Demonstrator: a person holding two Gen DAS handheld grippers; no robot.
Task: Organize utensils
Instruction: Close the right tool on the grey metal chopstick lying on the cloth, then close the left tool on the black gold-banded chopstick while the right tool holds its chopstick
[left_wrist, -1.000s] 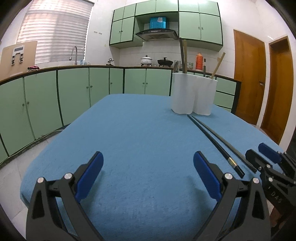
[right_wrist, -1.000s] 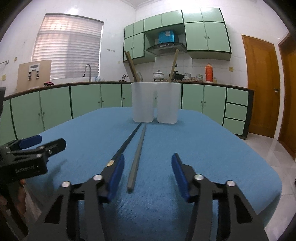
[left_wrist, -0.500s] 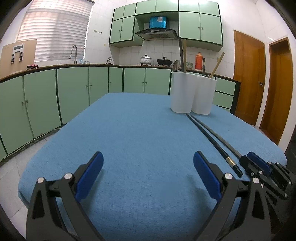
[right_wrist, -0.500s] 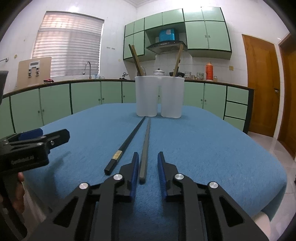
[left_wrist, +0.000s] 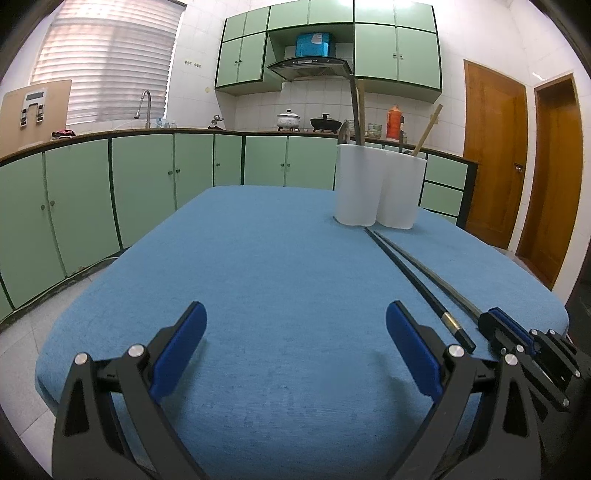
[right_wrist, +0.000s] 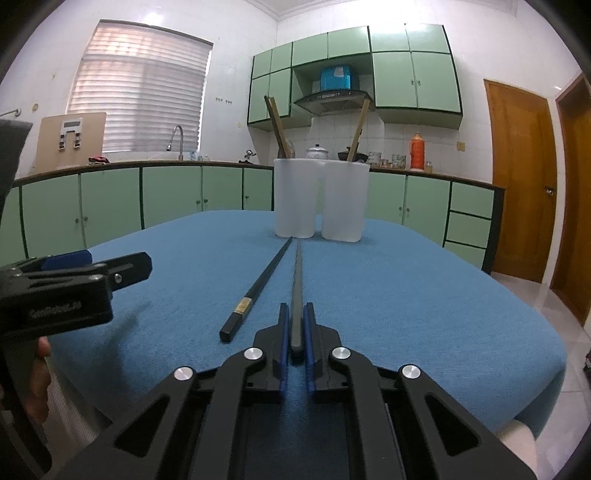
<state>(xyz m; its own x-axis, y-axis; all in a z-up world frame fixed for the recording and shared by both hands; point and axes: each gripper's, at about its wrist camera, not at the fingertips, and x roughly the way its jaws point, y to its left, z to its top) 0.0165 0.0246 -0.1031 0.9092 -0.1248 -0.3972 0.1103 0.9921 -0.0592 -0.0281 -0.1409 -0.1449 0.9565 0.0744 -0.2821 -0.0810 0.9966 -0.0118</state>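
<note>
Right gripper (right_wrist: 295, 325) sits low over the blue tablecloth (right_wrist: 406, 295), pointing straight down the table and tipped slightly downward, and its blue pads are clenched on the near end of the grey chopstick (right_wrist: 296, 291). That stick runs away from the jaws in a dead-straight line toward the gap at the foot of the white twin-cup utensil holder (right_wrist: 319, 199). Just to its left lies the black chopstick (right_wrist: 258, 288), with a gold band near its butt end, flat on the cloth, angling in so the two tips nearly meet by the holder.

Over to the left gripper (left_wrist: 295, 339): it hovers above bare cloth near the table's front edge, aimed forward and a little down, jaws spread wide with nothing between the blue pads (left_wrist: 179, 347). From the right wrist view its black body shows at the left edge, a bit of the person's hand (right_wrist: 38, 384) below it.

In the holder, wooden utensils (right_wrist: 275, 122) lean out of both cups, one tilting left, one tilting right. From the left wrist view, both chopsticks lie to the right of the open jaws.
</note>
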